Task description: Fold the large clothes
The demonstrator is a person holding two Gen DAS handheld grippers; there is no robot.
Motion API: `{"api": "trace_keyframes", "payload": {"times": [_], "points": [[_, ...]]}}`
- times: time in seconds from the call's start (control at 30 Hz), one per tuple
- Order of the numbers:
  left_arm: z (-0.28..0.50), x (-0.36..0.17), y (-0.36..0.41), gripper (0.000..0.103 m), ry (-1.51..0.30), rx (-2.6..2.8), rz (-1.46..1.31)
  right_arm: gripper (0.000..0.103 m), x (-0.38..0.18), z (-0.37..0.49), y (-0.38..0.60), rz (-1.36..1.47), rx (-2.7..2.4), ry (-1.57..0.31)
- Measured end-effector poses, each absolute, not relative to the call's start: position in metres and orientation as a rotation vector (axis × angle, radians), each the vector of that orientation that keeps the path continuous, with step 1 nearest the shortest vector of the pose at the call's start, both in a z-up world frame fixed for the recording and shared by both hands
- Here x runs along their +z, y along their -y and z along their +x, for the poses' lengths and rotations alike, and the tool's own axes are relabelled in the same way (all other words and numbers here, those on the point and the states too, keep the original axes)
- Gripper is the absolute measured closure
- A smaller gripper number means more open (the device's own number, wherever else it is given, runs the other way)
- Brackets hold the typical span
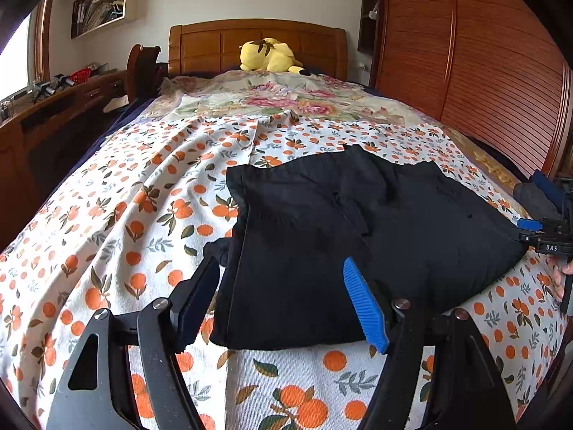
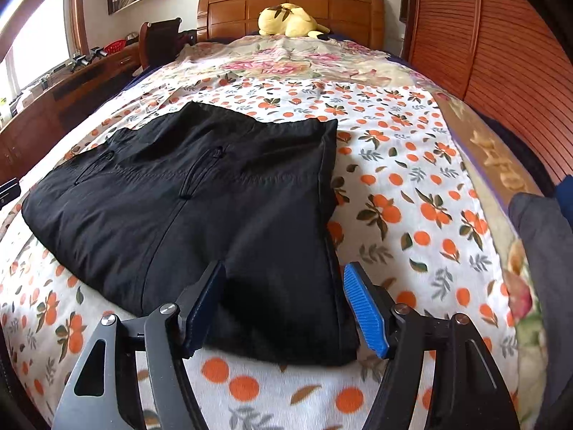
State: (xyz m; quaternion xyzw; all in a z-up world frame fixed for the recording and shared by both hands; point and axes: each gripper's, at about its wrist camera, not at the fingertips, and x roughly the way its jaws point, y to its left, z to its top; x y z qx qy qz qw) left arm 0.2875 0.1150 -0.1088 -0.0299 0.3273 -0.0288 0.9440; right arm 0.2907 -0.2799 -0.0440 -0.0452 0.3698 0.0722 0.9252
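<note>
Two grippers angle down over the near end of the bed, and both of yours stand with jaws apart, pads pressing on nothing. Your left gripper (image 1: 283, 272) straddles the near left part of the folded black garment (image 1: 358, 236): its dark finger sits just off the cloth's left edge, its blue finger (image 1: 363, 308) over the black fabric. Your right gripper (image 2: 284, 279) hangs over the garment's near right corner, one finger above the cloth, the blue one beside its right edge over the orange-print sheet (image 2: 412, 215). The garment lies flat across the near middle of the bed, folded into a rough rectangle, zip and pocket seams facing up. In the left wrist view your right gripper also shows at the far right edge, just beside the garment's right corner, cut off by the frame. Plenty of bare sheet lies open to the left of the cloth and beyond it toward the floral quilt (image 1: 272, 96) and the yellow plush toy (image 1: 270, 55) at the headboard. On the right the slatted wooden wardrobe (image 1: 483, 61) runs close along the bed; on the left a desk stands alongside. Whether either lower finger touches the fabric cannot be told, and a dark sleeve (image 2: 540, 251) blocks the right wrist view's right edge.
</note>
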Motion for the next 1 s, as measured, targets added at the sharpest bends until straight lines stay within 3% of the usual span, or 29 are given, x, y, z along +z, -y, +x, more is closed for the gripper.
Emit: {"api": "trace_keyframes", "payload": {"times": [0.27,0.57,0.87,0.93,1.0], "points": [[0.285,-0.121,-0.120,0.035,-0.703,-0.066,-0.058,0.031,-0.054,0.281,0.269,-0.110,0.138,-0.809],[0.287,-0.138,-0.124,0.035,-0.752,-0.054,-0.046,0.016,-0.071,0.301,0.271,-0.050,0.111,-0.870],[0.290,-0.147,-0.129,0.036,-0.779,-0.067,-0.081,0.016,-0.079,0.308,0.280,0.009,0.137,-0.900],[0.292,-0.149,-0.129,0.050,-0.788,-0.068,-0.084,0.016,-0.080,0.309,0.280,0.015,0.140,-0.897],[0.295,-0.151,-0.129,0.065,-0.798,-0.072,-0.091,0.024,-0.081,0.309,0.280,0.018,0.149,-0.891]]}}
